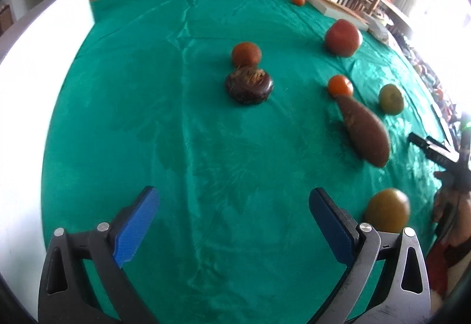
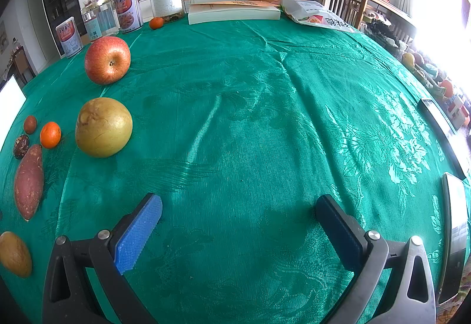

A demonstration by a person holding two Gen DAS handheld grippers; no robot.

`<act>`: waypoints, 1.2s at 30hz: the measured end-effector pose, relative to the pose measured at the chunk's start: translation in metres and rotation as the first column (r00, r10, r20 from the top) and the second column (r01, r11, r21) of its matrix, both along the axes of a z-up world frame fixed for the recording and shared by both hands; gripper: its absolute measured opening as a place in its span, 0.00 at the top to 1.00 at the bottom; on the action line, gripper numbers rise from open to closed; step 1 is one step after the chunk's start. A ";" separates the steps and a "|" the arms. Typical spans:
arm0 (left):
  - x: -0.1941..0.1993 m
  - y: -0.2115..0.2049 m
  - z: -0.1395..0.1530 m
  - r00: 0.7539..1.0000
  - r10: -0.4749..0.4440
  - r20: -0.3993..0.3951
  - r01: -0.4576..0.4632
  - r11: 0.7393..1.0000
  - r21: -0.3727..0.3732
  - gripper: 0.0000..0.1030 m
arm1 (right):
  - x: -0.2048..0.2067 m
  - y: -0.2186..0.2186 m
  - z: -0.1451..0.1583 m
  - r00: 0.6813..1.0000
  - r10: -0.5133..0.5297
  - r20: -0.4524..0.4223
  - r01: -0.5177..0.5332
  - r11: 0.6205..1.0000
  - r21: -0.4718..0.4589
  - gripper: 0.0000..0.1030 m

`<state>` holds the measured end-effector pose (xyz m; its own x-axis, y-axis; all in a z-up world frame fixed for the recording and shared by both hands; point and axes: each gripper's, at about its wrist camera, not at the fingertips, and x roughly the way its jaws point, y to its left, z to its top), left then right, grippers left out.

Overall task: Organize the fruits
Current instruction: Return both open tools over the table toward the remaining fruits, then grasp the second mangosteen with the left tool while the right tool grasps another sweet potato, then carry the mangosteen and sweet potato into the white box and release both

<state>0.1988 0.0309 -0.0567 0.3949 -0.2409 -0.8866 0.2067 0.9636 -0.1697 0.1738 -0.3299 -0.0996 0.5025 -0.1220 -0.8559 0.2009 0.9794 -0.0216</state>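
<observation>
Green cloth covers the tabletop. We hold the left hand-held gripper wide and empty; a dark round fruit lies ahead of it. Our right hand-held gripper gapes empty too, with a pear, apple and sweet potato off its left.

**Fruit left of my right gripper**

From my right gripper, the round yellow pear lies ahead-left on the green patterned tablecloth; the red apple sits beyond it, the long reddish sweet potato farther left.
</observation>
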 end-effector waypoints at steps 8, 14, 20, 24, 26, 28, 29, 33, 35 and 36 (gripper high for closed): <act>0.080 -0.038 0.000 0.997 -0.069 -0.041 0.072 0.995 0.073 0.02 | 0.000 0.000 0.000 1.000 0.000 0.000 0.000 1.000 -0.001 0.00; 0.094 -0.054 -0.013 0.999 -0.051 -0.011 0.052 0.983 0.175 0.38 | 0.000 0.000 0.000 1.000 -0.001 0.000 0.001 1.000 0.000 0.00; 0.076 -0.035 -0.004 1.000 -0.007 0.025 0.005 0.995 0.096 0.55 | 0.000 0.000 0.000 1.000 0.000 0.000 0.000 1.000 0.001 0.00; 0.043 -0.016 0.006 0.999 0.006 0.039 -0.008 0.998 0.065 0.55 | 0.005 0.000 0.004 0.996 0.038 -0.082 -0.036 0.999 0.034 0.00; 0.021 -0.003 0.015 0.999 0.014 0.051 -0.017 0.998 0.054 0.55 | 0.004 0.012 0.022 0.989 0.084 -0.117 -0.067 0.987 0.145 0.09; 0.001 0.006 0.024 0.997 0.021 0.070 -0.025 0.999 0.045 0.55 | 0.005 0.046 0.047 0.978 0.185 -0.095 -0.156 0.955 0.251 0.12; -0.006 0.008 0.028 0.997 0.024 0.077 -0.027 0.999 0.041 0.55 | 0.009 0.069 0.057 0.961 0.259 -0.092 -0.223 0.930 0.291 0.12; -0.032 0.023 0.042 0.994 0.050 0.099 -0.050 0.999 -0.001 0.55 | 0.039 0.153 0.074 0.893 0.436 -0.108 -0.377 0.859 0.347 0.13; -0.044 0.031 0.050 0.992 0.065 0.105 -0.064 0.998 -0.014 0.55 | 0.063 0.181 0.062 0.872 0.456 -0.181 -0.391 0.869 0.303 0.15; -0.049 0.036 0.054 0.991 0.070 0.112 -0.069 0.998 -0.015 0.55 | 0.073 0.192 0.054 0.857 0.464 -0.224 -0.397 0.872 0.285 0.16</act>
